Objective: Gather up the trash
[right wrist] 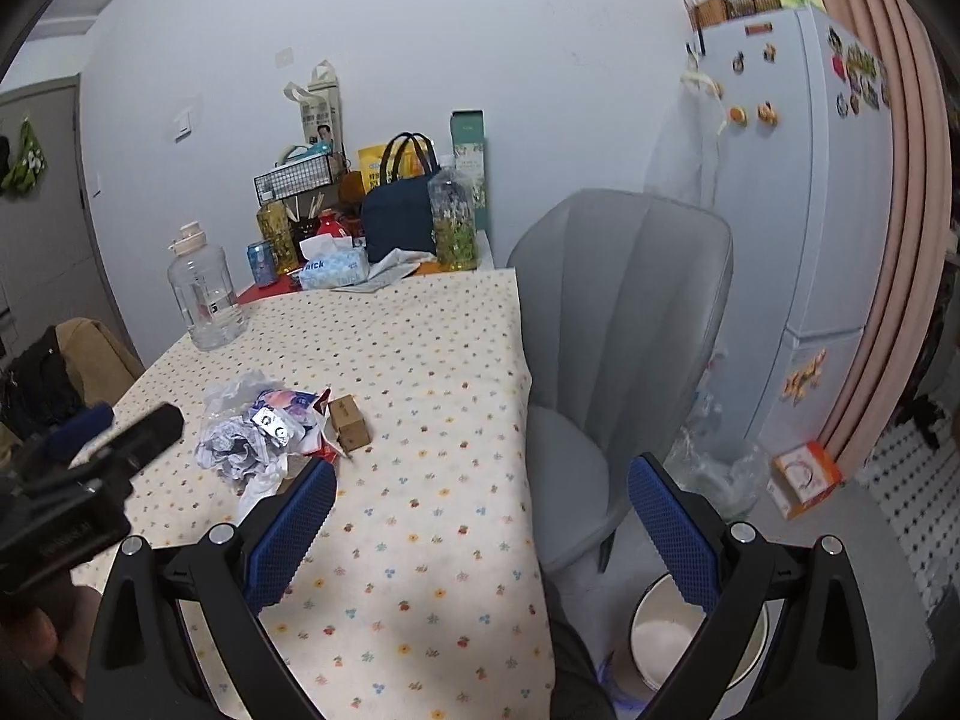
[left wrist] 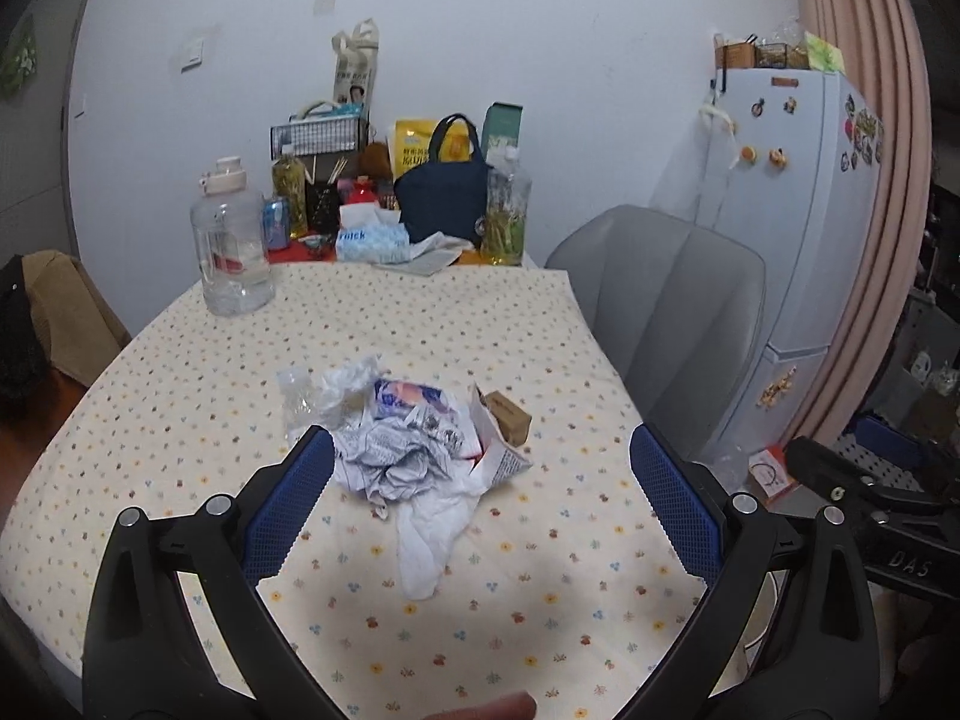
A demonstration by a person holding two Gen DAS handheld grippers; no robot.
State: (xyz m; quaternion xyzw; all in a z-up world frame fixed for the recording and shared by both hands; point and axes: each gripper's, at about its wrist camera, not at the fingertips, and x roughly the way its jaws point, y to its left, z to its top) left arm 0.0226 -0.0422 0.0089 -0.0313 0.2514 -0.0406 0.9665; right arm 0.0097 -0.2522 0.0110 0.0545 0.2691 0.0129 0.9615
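A pile of trash (left wrist: 414,438) lies mid-table: crumpled paper, a clear plastic bag, a blue-and-orange wrapper, a torn white carton and a small brown box (left wrist: 509,417). A white tissue (left wrist: 429,531) trails toward me. My left gripper (left wrist: 480,498) is open and empty, just short of the pile, left pad beside the crumpled paper. The pile also shows in the right wrist view (right wrist: 264,438), with the brown box (right wrist: 349,423). My right gripper (right wrist: 480,528) is open and empty over the table's right edge. A white bin (right wrist: 672,636) stands on the floor below it.
The table (left wrist: 540,600) has a flowered cloth. At its far end stand a big clear jug (left wrist: 231,240), a tissue pack (left wrist: 372,240), a navy bag (left wrist: 444,192) and bottles. A grey chair (right wrist: 612,348) is at the right, a fridge (right wrist: 810,180) behind.
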